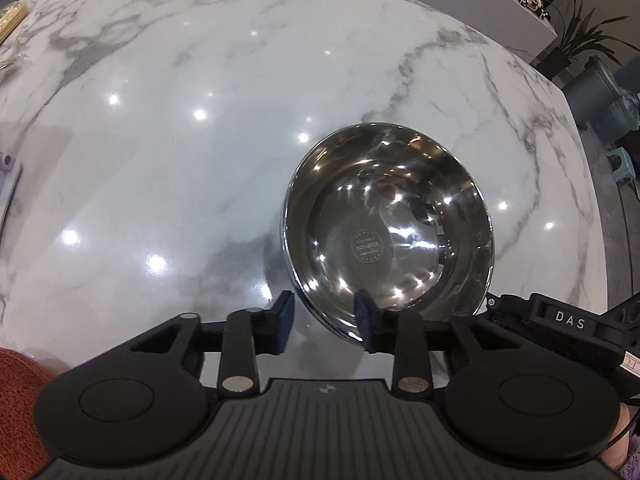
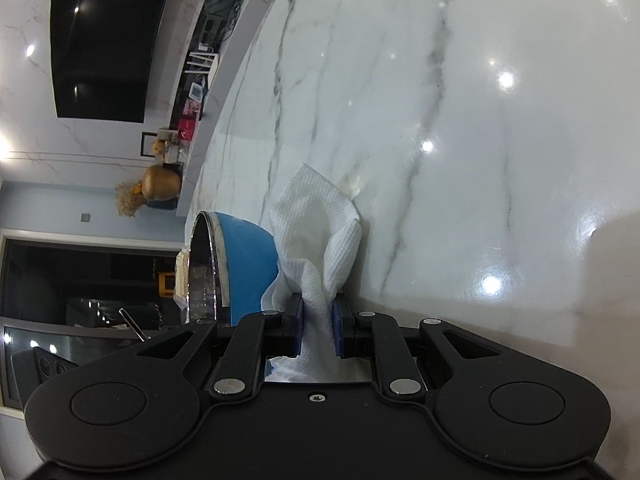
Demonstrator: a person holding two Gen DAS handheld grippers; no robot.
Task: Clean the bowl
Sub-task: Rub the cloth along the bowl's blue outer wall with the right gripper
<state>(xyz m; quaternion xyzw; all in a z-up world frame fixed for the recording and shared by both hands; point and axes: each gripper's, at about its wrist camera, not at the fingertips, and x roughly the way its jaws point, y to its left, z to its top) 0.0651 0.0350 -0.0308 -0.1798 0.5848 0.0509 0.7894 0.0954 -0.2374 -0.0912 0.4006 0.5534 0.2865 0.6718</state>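
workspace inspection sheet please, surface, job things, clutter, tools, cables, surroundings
surface: glossy white marble countertop with grey veins, ceiling lights mirrored in it
job's things: round bowl, shiny steel inside and blue outside, upright on the countertop; crumpled white paper towel
clutter: small grey and white object at the left edge of the left wrist view, too cropped to name
tools: left tool open, its pads either side of the bowl's near rim without pressing; right tool shut on the paper towel beside the bowl
cables: thin dark wire at the lower right of the left wrist view
surroundings: green potted plant, bronze vase, large black wall panel
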